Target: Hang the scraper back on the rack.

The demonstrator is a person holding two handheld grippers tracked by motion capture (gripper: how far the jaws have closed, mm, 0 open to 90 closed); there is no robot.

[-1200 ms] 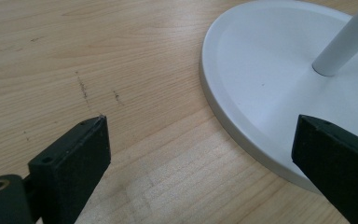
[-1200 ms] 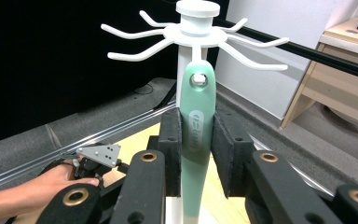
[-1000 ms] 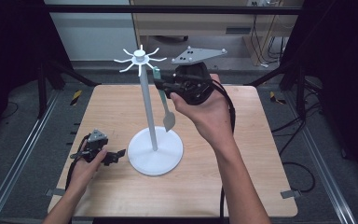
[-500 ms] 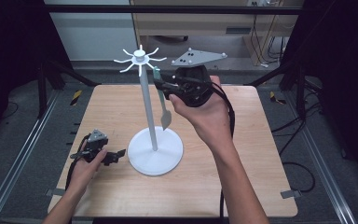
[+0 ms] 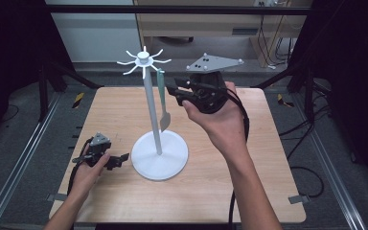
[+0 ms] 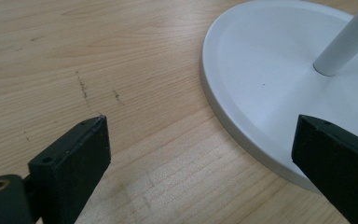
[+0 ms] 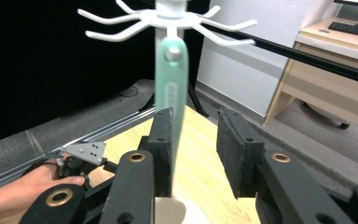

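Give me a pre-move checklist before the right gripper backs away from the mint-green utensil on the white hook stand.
1. Mint-green plastic utensil hung by its handle hole on a hook of the white stand: ok.
2. Right gripper open, a gap showing beside the handle: ok.
3. One jaw fully off the handle: cannot tell.
4. Stand's round base flat on the wooden table: ok.
5. Left gripper open, beside the base, not gripping it: ok.
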